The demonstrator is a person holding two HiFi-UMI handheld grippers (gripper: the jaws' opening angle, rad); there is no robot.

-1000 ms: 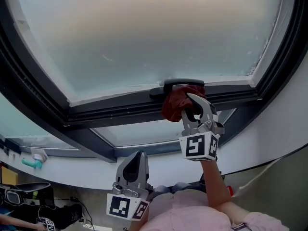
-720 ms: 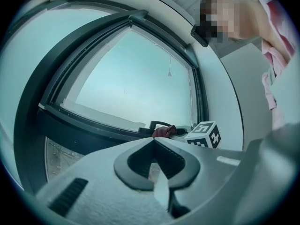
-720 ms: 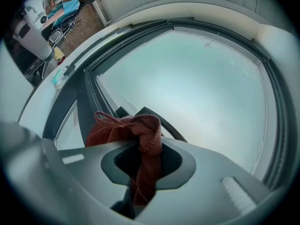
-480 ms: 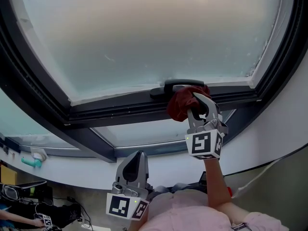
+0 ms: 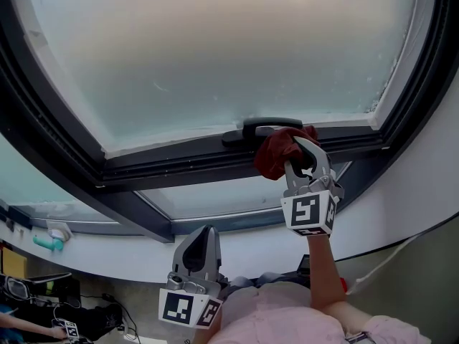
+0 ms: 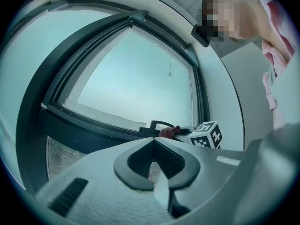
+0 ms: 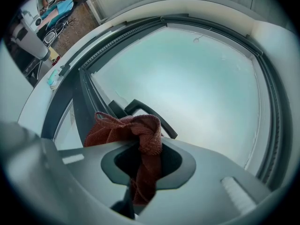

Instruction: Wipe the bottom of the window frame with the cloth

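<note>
Window frame (image 5: 165, 165) dark, cloth (image 5: 276, 156) against it | frosted glass (image 5: 215, 49) | white wall (image 5: 423, 199)

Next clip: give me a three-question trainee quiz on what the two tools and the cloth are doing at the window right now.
1. True or false: the left tool holds the red cloth.
2. Where is the cloth? A) at the bottom frame, beside the black handle; B) in the frame's far left corner; C) hanging from the top of the frame.
3. Fill in: the jaws of the right tool are ____ on the cloth.

Key: 1 false, the right tool holds it, and the left tool sits low with its jaws together and empty. 2 A. 3 shut.
</note>
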